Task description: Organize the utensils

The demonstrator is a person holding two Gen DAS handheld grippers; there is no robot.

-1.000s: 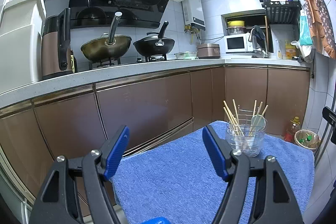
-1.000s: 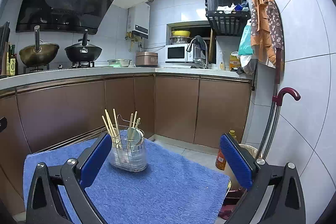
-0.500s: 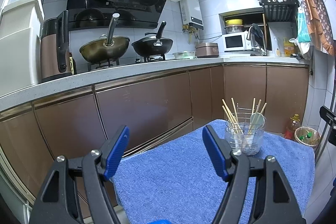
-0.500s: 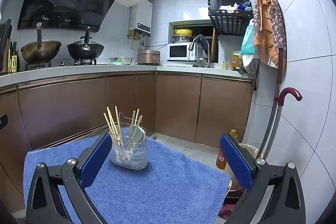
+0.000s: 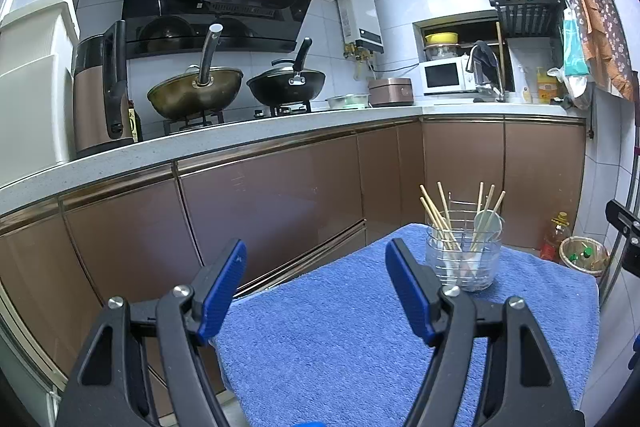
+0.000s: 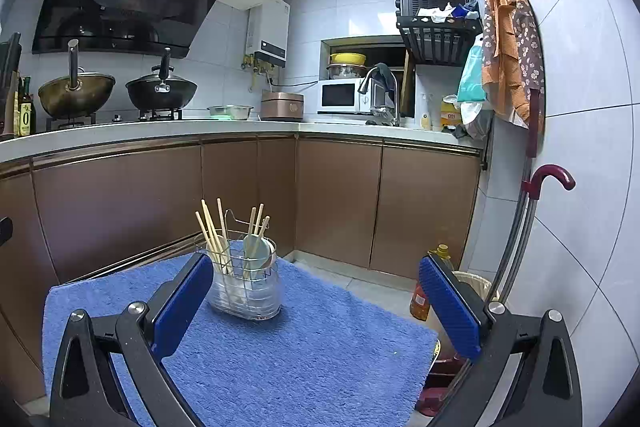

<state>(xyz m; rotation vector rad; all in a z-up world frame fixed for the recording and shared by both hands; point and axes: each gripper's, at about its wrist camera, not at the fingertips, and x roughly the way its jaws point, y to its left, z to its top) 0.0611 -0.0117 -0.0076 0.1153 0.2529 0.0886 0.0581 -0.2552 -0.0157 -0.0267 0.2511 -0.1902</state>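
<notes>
A clear utensil holder with a wire frame stands on a blue towel-covered table. It holds several wooden chopsticks and a pale spoon. It also shows in the right wrist view, with the chopsticks upright in it. My left gripper is open and empty, raised above the towel, left of the holder. My right gripper is open and empty, with the holder just behind its left finger.
Brown kitchen cabinets and a countertop with two woks stand behind the table. A waste bin and an oil bottle sit on the floor to the right. A tiled wall with a cane is on the right.
Both views have shifted slightly, with the holder sitting a little lower in the frame. Both grippers stay open and empty.
</notes>
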